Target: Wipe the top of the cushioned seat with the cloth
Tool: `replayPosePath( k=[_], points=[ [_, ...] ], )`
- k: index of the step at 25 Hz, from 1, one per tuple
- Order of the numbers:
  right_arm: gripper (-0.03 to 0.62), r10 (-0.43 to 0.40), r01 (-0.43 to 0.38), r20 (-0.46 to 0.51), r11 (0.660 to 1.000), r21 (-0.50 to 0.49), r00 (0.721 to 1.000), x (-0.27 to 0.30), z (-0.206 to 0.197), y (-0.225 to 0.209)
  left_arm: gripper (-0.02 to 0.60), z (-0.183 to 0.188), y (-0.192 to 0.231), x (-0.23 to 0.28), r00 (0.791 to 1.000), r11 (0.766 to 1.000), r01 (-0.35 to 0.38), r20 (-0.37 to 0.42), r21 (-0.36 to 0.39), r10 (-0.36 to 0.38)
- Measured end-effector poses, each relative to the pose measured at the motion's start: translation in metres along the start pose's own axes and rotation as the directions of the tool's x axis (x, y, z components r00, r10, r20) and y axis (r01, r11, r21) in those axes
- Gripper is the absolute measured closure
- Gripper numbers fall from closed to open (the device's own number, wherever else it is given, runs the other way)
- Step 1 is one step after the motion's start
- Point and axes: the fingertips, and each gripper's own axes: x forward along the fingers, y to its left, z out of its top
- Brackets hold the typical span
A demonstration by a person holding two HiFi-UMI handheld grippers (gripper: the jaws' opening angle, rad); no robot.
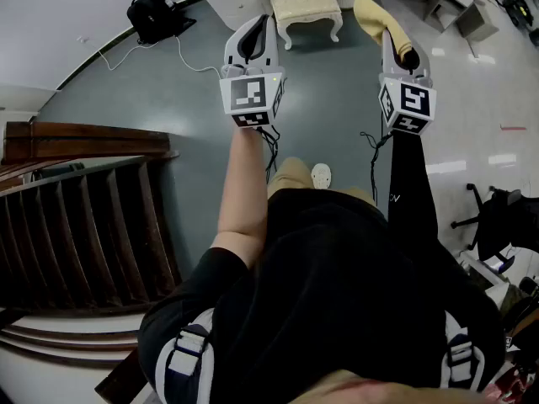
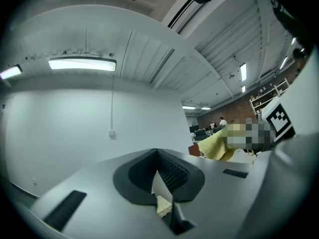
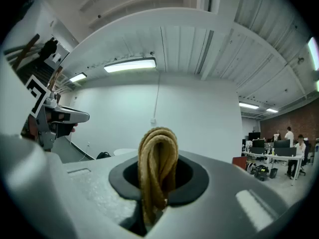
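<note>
Yellow cloth (image 3: pixel 158 168) sits pinched in the right gripper (image 1: pixel 394 45), left gripper (image 1: pixel 254 25) is closed on nothing, and the cushioned seat (image 1: pixel 305 5) stands well ahead on the floor (image 1: pixel 168 82), so imo that bunched-up wad could slip out mid-wipe.

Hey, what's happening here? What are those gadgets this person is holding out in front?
A person stands on a grey floor with a two-jaw gripper in each hand. The right gripper is clamped on a folded mustard-yellow cloth. The left gripper has its jaws together and carries nothing. A cream cushioned stool with white legs stands ahead, apart from both grippers. The cloth is not yet on the seat, so wiping has not begun.
</note>
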Motion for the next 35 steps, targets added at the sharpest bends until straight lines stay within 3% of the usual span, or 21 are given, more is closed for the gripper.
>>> replayPosePath(
  k=[14, 26, 35],
  points=[
    [0.539, -0.02, 0.02, -0.016, 0.999, 0.033, 1.0, 0.041, -0.016, -0.004, 0.574, -0.022, 0.026, 0.036, 1.0, 1.0, 0.008, -0.025, -0.011, -0.008],
    [0.539, -0.057, 0.058, -0.038, 0.998, 0.028, 0.998, 0.169, -0.024, -0.026, 0.574, -0.039, 0.08, 0.168, 0.998, 0.998, 0.063, -0.017, -0.018, -0.063],
    [0.539, -0.071, 0.073, -0.061, 0.997, 0.033, 0.996, 0.251, -0.033, -0.018, 0.574, -0.062, 0.125, 0.244, 0.994, 0.993, 0.108, -0.03, -0.044, -0.109]
  ],
)
